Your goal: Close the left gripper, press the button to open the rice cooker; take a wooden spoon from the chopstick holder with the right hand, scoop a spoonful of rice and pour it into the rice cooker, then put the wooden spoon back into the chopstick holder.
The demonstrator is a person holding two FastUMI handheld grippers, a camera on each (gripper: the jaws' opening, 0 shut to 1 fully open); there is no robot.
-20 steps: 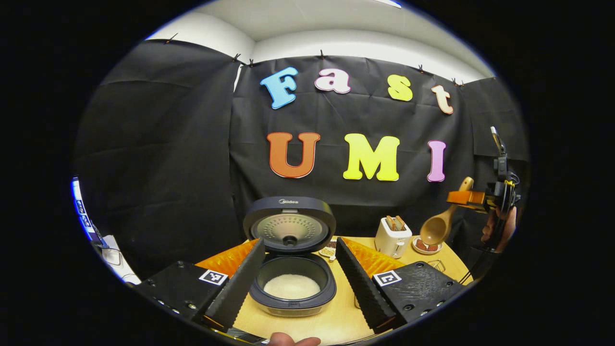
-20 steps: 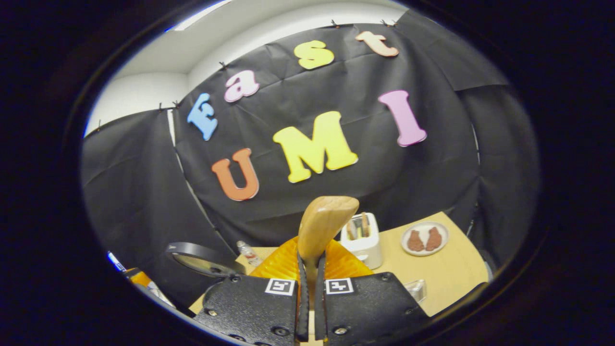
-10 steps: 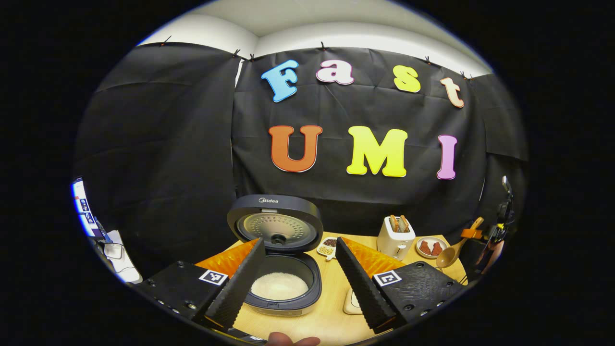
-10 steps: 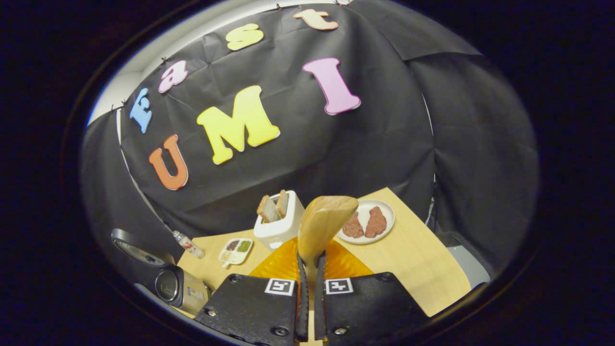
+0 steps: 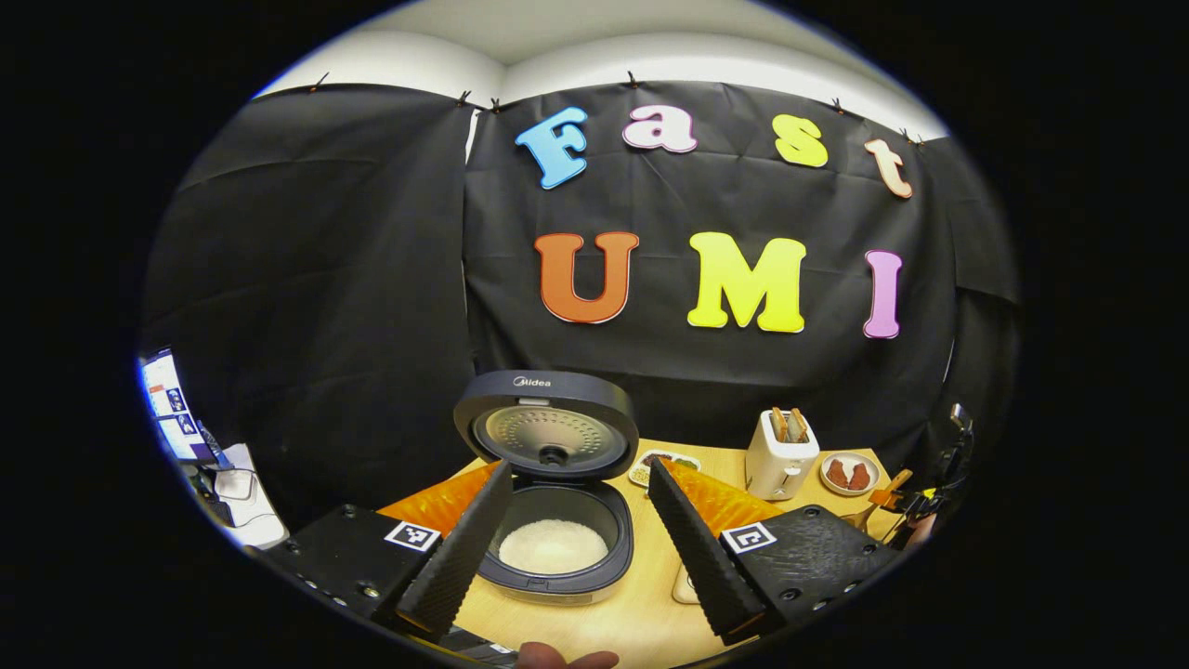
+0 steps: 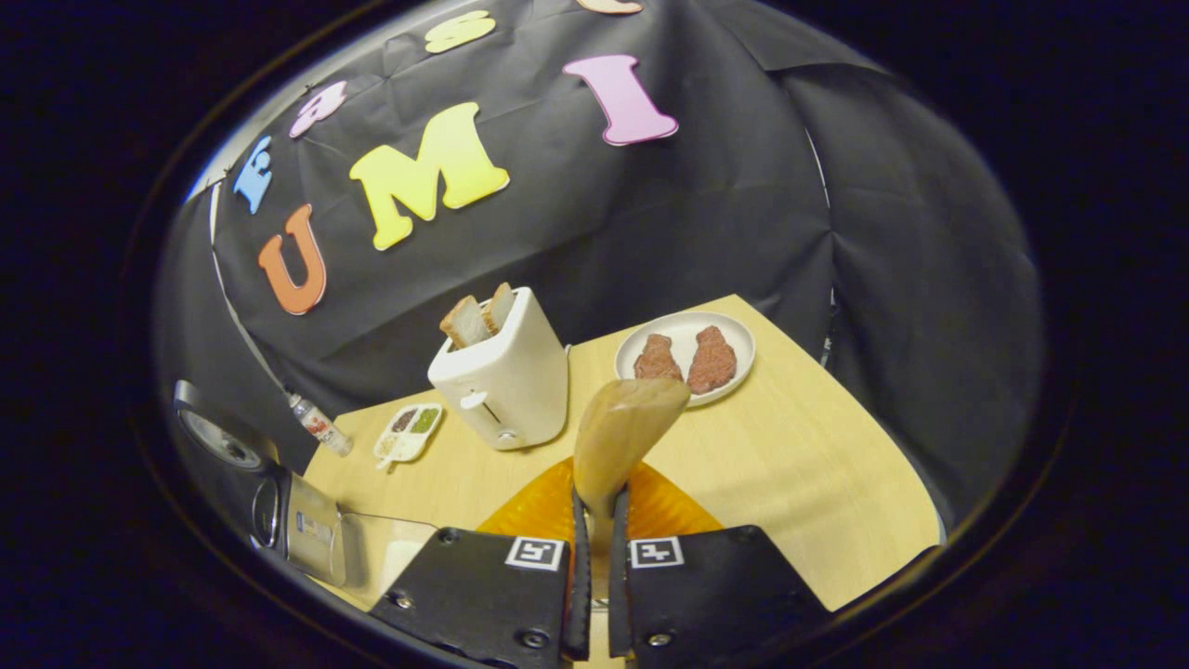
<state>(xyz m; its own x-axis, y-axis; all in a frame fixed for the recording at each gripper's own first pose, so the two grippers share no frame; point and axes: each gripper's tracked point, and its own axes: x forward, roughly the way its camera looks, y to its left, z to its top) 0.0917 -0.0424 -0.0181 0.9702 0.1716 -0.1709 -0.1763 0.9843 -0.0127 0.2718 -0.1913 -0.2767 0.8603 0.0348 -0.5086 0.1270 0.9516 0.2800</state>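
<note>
The pale wooden table [image 6: 817, 483] carries everything, with the rice cooker [image 5: 557, 548] the biggest thing on it. Its round dark lid [image 5: 545, 435] stands tipped up at the back and white rice [image 5: 554, 545] lies in the smooth dark pot. The left gripper [image 5: 576, 548] hangs just in front of the cooker with its ribbed, wedge-shaped fingers spread wide on either side of the pot's mouth, holding nothing.

In the right gripper view a boxy white toaster [image 6: 502, 372] with two slices of bread stands ahead, and a white plate [image 6: 734, 372] with two reddish-brown pieces sits to its right. A small divided dish [image 6: 407, 432] lies left of the toaster.

The right gripper [image 6: 594, 576] pinches the wooden spoon [image 6: 620, 437] by its handle, fingers pressed nearly together on it. The spoon's long axis runs straight out along the fingers, its smooth rounded bowl pointing forward and up toward the plate. In the left gripper view that gripper and spoon sit low at the far right table edge [image 5: 896, 492], well apart from the cooker.

The chopstick holder cannot be made out with certainty, so which way it lies from the spoon's tip is unclear — the right hand is plainly the one to find it.
</note>
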